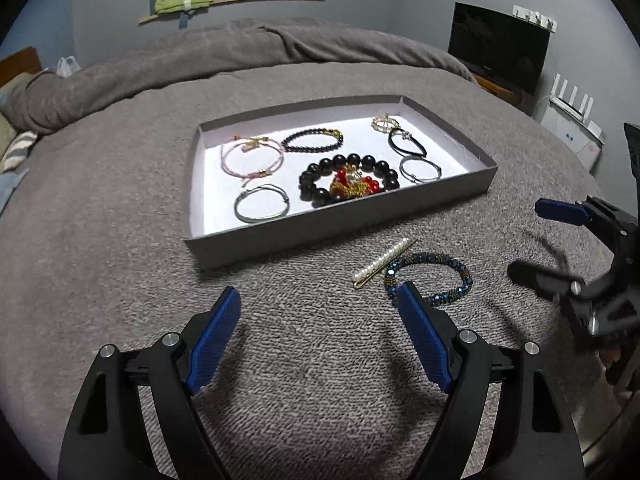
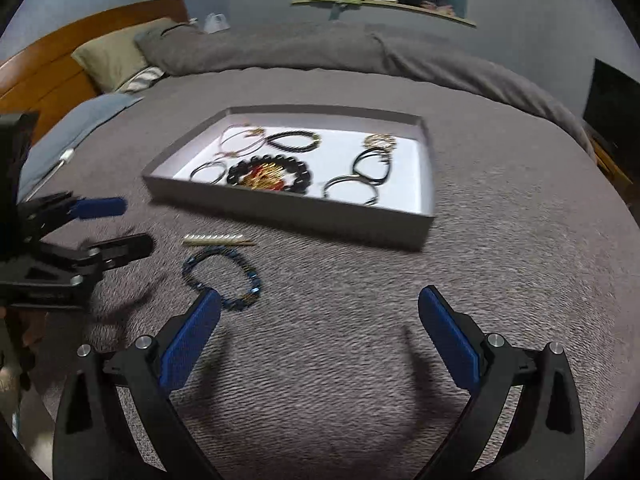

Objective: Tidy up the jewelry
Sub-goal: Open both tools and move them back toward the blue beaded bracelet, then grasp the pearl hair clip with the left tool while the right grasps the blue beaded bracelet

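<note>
the left claw [image 1: 320, 296] hangs low over the grey bed cover [image 1: 120, 264] with its blue pads spread wide and nothing between them. just ahead of its right pad lies a dark blue beaded bracelet [image 1: 430, 276], the pad tip overlapping the ring's near edge in the left wrist view; whether they touch cannot be told. just beyond and left of that bracelet lies a pearl hair clip [image 1: 382, 262], tilted, its far end close to the bracelet's rim.

further ahead of the left claw sits a shallow grey tray [image 1: 332, 226] with a white floor. inside, on the left, are a pink cord bracelet [image 1: 252, 157] and, nearer the claw, a grey cord bangle [image 1: 262, 203]. in the middle lie a slim black bead bracelet [image 1: 312, 140] and a large black bead bracelet [image 1: 350, 178] with a red and gold tangle inside its ring. on the right are a small gold piece [image 1: 385, 123], a black cord bracelet [image 1: 408, 142] and a second grey cord bangle [image 1: 420, 168].

the right claw [image 2: 320, 304] also stands wide open and empty over the cover. the dark blue beaded bracelet [image 2: 222, 276] lies just ahead of its left pad, the hair clip [image 2: 218, 239] a little beyond, and the tray [image 2: 288, 210] ahead. the view is motion-blurred. each claw appears at the edge of the other's view, well apart.
</note>
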The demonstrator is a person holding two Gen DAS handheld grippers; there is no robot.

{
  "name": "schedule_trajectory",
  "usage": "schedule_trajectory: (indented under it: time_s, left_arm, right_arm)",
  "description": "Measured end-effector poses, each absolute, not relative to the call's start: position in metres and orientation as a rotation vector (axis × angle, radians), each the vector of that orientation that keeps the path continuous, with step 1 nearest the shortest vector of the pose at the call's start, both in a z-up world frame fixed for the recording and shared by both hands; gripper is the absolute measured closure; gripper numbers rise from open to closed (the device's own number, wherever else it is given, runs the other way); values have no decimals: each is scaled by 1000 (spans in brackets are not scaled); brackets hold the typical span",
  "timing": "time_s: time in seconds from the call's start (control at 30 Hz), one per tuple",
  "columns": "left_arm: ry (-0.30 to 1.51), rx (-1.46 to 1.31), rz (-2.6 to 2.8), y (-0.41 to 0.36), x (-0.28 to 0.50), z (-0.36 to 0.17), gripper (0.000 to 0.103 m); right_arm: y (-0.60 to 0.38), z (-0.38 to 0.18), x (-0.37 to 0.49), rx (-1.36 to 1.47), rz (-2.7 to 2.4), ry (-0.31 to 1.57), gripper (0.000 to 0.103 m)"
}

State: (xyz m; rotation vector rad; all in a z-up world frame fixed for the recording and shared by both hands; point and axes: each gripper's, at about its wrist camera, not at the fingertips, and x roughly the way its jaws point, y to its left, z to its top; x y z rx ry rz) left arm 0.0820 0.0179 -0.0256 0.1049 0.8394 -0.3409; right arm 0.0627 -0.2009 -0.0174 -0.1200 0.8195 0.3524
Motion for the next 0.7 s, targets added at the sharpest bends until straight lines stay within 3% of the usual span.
schedule_trajectory:
  time_s: [0.07,0.17,0.23,0.3,0.43,0.63,0.7]
  left_arm:
    - [840,112,-343,17,83,-28,25]
    - [850,124,-341,16,85,-32,38]
    - [853,121,-341,17,85,-34,38]
    - [850,113,-344,18,84,-34,39]
    - [848,112,-349,19,84,-35,39]
    - [857,99,-362,19,88,-38,42]
    - [864,97,-370,18,89,-40,46]
  right_arm:
    - [-194,-18,59,-128,415,812,6]
    - [-181,-21,54,-169,449,808,7]
    - [-171,-24,54,-205,461,808,15]
    - [-168,-27,56,-197,464,813,33]
    - [-166,-31,69,-132,466,841,56]
    - [-159,-40,87,-121,479,892,74]
    - [-158,-45,92,-111,480,916,75]
